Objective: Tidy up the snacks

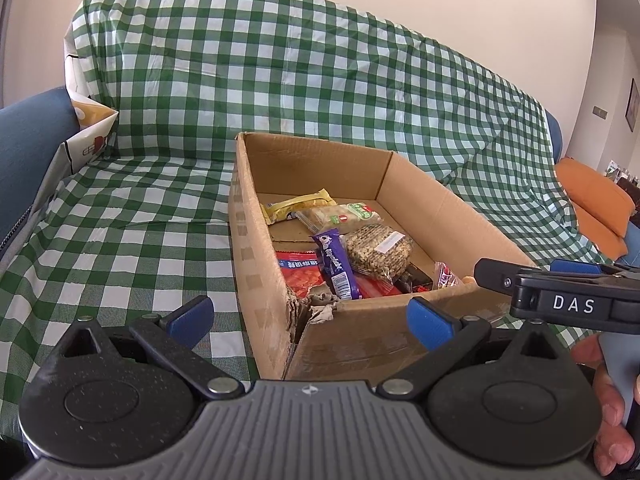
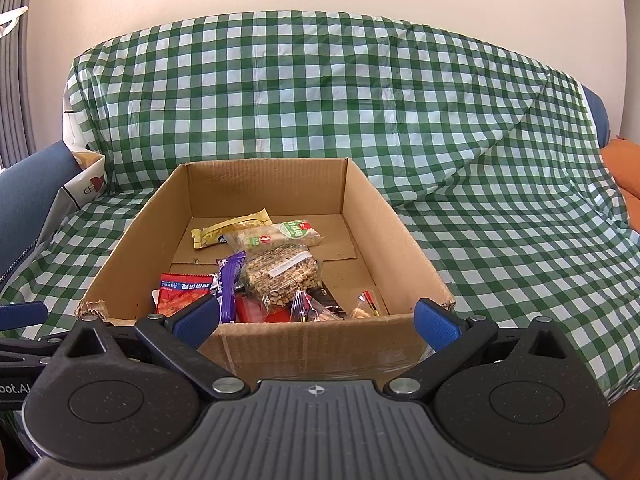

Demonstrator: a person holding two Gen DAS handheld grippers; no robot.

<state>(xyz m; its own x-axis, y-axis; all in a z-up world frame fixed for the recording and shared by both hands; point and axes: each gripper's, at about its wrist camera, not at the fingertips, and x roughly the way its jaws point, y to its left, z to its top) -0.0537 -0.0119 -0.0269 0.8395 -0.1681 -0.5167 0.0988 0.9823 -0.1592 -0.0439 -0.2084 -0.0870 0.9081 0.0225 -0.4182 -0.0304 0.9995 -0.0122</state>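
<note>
An open cardboard box [image 1: 256, 256] [image 2: 120, 256] stands on a sofa under a green checked cloth. Inside lie several snacks: a yellow packet [image 2: 230, 230], a green-and-white bar [image 2: 280, 234], a clear pack of grain bars [image 2: 282, 274], a purple bar [image 2: 228, 284] and a red packet [image 2: 180, 294]. My left gripper [image 1: 310, 320] is open and empty in front of the box's torn near corner. My right gripper [image 2: 316, 322] is open and empty in front of the box's near wall. Its body also shows at the right of the left wrist view [image 1: 568, 296].
A white paper bag [image 1: 86, 132] stands at the sofa's left end by the blue armrest [image 1: 28, 152]. An orange cushion [image 1: 596, 204] lies to the right. The checked cloth [image 2: 500, 220] covers the seat around the box.
</note>
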